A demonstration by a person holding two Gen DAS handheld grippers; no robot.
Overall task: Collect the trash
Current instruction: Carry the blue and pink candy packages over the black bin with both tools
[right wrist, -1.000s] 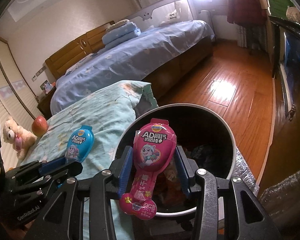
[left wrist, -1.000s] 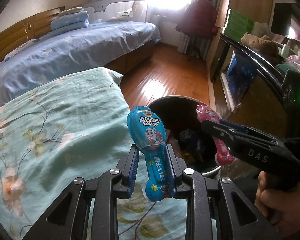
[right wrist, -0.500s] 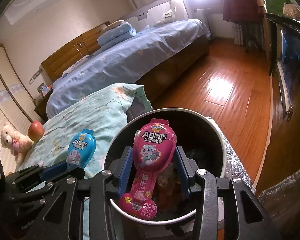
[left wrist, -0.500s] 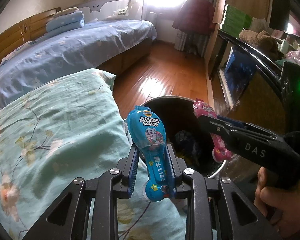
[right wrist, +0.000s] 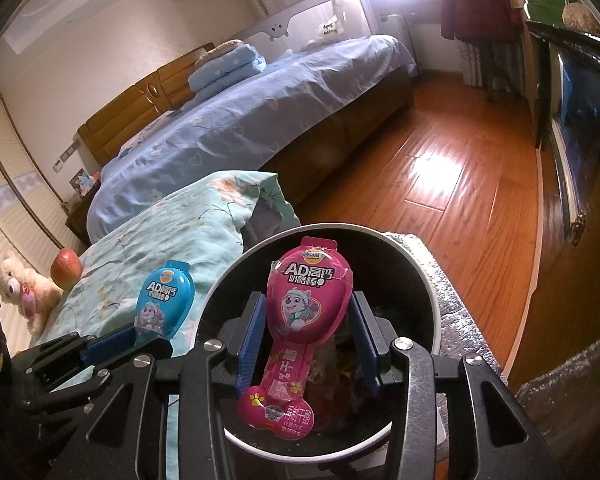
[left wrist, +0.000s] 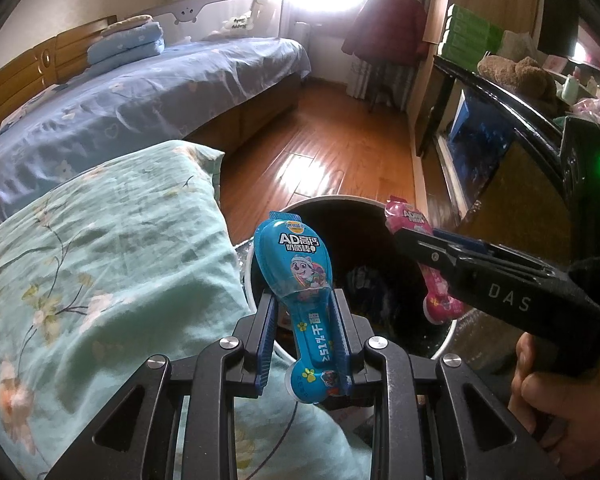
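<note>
Our pink snack wrapper (right wrist: 300,320) now hangs over the mouth of the round trash bin (right wrist: 428,276), which a second ago sat further ahead; the right gripper (right wrist: 306,340) has carried it in, fingers looser around it than before, so we judge release is near. The blue snack wrapper (left wrist: 300,280), clamped in the left gripper (left wrist: 304,332), has crept from over the floral quilt (left wrist: 100,260) to the bin's 9 o'clock rim. Bin contents are dark and unreadable; whether pink is still pinched, we cannot tell.

blue wrapper (left wrist: 300,300): upright, at bin (left wrist: 440,350) rim | pink wrapper (right wrist: 300,320): upright, over bin
</note>
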